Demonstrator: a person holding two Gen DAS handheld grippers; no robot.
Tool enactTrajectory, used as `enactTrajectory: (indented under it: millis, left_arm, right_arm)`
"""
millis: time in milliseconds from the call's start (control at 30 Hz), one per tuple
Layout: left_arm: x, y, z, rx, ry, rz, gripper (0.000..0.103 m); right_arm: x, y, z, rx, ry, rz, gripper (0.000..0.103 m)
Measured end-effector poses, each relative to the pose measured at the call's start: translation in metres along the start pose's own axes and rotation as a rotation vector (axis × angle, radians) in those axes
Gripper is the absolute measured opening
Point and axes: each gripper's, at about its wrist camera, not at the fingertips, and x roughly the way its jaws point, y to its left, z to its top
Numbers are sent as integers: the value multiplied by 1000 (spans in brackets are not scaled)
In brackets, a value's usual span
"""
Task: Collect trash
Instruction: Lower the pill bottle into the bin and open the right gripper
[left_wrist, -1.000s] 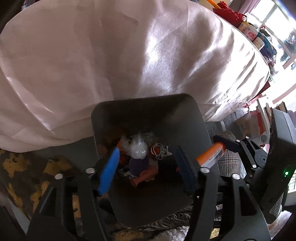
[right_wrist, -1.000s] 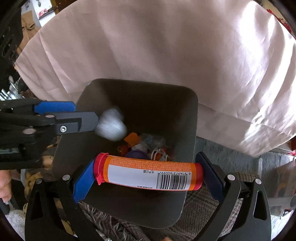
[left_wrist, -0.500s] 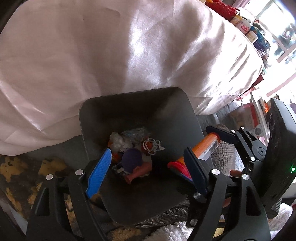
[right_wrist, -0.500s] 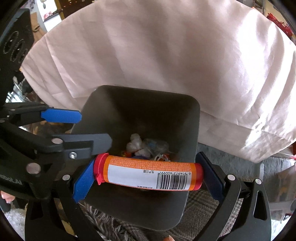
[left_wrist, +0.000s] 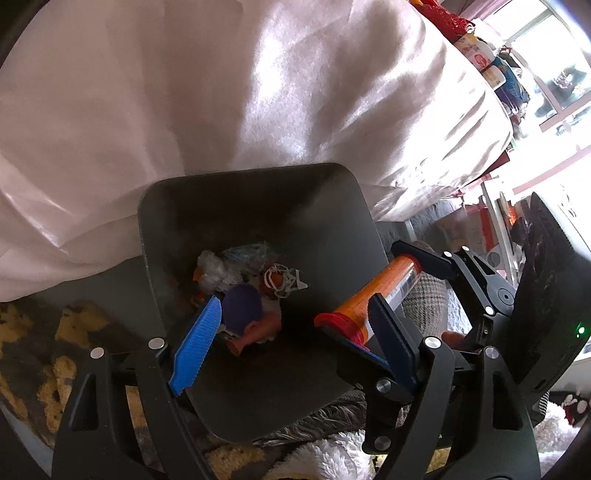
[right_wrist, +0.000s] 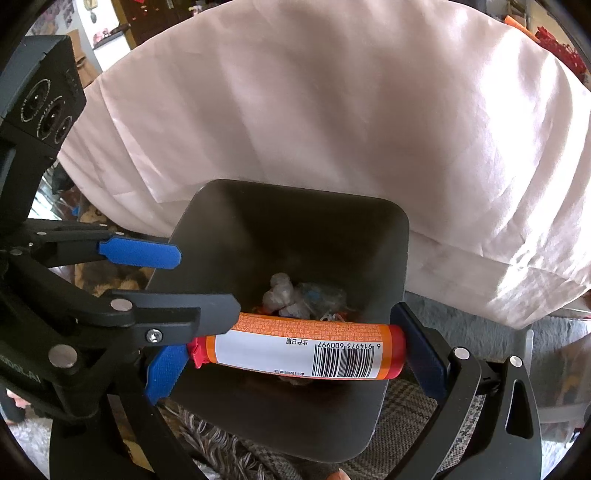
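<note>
A dark grey trash bin (left_wrist: 332, 192) (right_wrist: 295, 206) stands on the floor against a draped white cloth. Several bits of trash (left_wrist: 247, 280) (right_wrist: 295, 299) lie at its bottom, among them a white wad and a purple piece. My right gripper (right_wrist: 295, 347) is shut on an orange tube with red ends (right_wrist: 295, 347) (left_wrist: 376, 295), held end to end across the bin's opening. My left gripper (left_wrist: 291, 332) is open and empty over the bin's near side; it shows at the left in the right wrist view (right_wrist: 207, 280).
The white cloth (left_wrist: 221, 92) (right_wrist: 351, 110) covers a table behind the bin. A patterned yellow-and-dark rug (left_wrist: 44, 332) and a plaid fabric (right_wrist: 406, 406) lie around the bin. Cluttered items (left_wrist: 491, 70) stand at the table's far right.
A white wad left my left gripper and dropped into the bin. The left gripper drew back while open. The right gripper keeps the orange tube over the bin, now closer to the left gripper.
</note>
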Motion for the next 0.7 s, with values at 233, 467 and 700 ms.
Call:
enactTrajectory:
  millis: [233,467,700]
  left_arm:
    - [3,0,0,-1,7,0,77]
    - [3,-2,1,7,6,7,79]
    - [3,-1,1,14,4,14,81]
  right_arm:
    - [0,1,1,-6,-2,4,101]
    - [-1,3,1,-5,-11,1,101]
    - [-2,6,1,-11,-18,-4,101]
